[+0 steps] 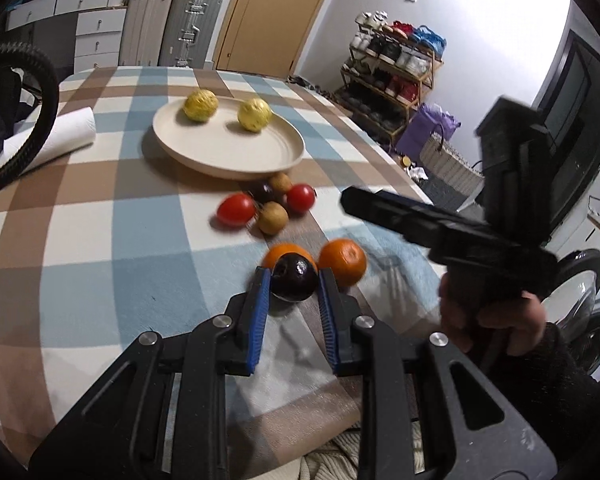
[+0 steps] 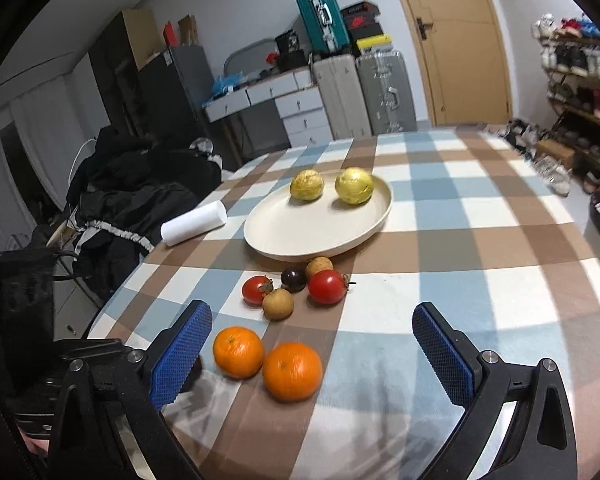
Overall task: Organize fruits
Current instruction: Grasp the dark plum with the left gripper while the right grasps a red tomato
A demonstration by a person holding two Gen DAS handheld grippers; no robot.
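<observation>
My left gripper (image 1: 294,280) is shut on a dark purple plum (image 1: 294,282), held just above the checked tablecloth in front of two oranges (image 1: 342,261). My right gripper (image 2: 312,344) is open and empty, its fingers either side of the two oranges (image 2: 292,370). Beyond them lie two red tomatoes (image 2: 327,286), two small brown fruits (image 2: 278,303) and another dark plum (image 2: 293,279). A cream plate (image 2: 300,236) behind holds two yellow fruits (image 2: 354,186). The plate also shows in the left wrist view (image 1: 228,152).
A white paper roll (image 2: 194,222) lies at the table's left edge, beside a chair piled with dark clothes (image 2: 140,196). The right gripper's body (image 1: 480,220) and the hand holding it show at the right of the left wrist view.
</observation>
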